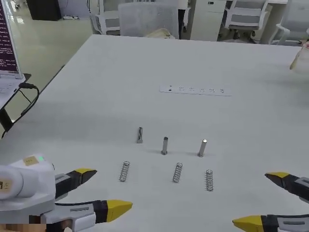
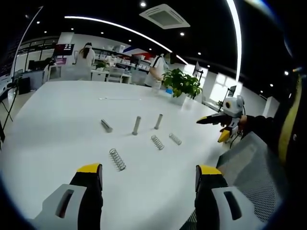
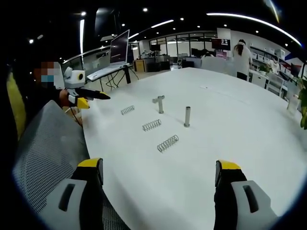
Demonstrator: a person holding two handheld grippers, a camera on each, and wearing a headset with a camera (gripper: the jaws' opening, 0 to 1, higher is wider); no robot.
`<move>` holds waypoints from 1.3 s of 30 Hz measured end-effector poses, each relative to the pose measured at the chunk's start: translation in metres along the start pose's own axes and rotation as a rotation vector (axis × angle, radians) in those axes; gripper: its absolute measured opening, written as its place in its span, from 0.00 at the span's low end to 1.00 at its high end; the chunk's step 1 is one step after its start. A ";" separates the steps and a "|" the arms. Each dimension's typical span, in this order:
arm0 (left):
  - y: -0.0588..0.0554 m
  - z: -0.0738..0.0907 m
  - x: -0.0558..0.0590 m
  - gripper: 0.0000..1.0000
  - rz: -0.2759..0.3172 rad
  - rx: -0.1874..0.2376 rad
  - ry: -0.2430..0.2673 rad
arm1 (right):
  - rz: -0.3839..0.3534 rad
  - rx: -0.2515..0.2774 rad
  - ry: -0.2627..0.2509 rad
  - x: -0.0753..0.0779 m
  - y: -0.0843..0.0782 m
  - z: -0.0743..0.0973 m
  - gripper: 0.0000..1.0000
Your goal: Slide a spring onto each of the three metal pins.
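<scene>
on the white table (image 1: 96, 96), the three metal pins (image 1: 164, 145) sit in a row, all bare. the three springs (image 1: 177, 172) lie loose just in front of them, one near each pin. nothing is threaded yet, so by my reading the whole task remains. the left gripper (image 1: 112, 188) and right gripper (image 1: 251, 199) hover near the table's front edge, both spread wide and empty.
</scene>
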State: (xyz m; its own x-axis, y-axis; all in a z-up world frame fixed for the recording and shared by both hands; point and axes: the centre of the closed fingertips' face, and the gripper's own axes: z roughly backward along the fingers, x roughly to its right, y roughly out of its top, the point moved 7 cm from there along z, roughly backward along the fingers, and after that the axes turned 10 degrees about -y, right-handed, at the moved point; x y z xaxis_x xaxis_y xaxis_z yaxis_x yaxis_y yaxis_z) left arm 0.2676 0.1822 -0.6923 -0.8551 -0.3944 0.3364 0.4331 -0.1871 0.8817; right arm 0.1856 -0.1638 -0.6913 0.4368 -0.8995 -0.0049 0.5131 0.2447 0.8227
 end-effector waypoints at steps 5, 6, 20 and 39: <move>0.008 -0.004 -0.005 0.75 -0.010 0.001 0.004 | -0.003 -0.005 -0.001 -0.002 -0.001 0.001 0.96; 0.010 -0.006 -0.006 0.75 -0.014 0.000 0.006 | -0.003 -0.006 -0.002 -0.003 -0.001 0.001 0.96; 0.034 -0.029 -0.029 0.73 -0.047 -0.013 0.016 | -0.010 -0.008 -0.007 -0.007 -0.001 0.000 0.96; 0.052 -0.059 -0.064 0.70 -0.039 -0.032 0.059 | -0.031 -0.016 -0.013 -0.005 -0.005 -0.002 0.96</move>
State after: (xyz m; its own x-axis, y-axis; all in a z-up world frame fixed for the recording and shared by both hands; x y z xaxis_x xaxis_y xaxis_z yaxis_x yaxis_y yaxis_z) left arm 0.3617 0.1447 -0.6877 -0.8536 -0.4382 0.2817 0.4100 -0.2317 0.8822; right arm 0.1819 -0.1598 -0.6966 0.4110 -0.9114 -0.0229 0.5384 0.2224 0.8128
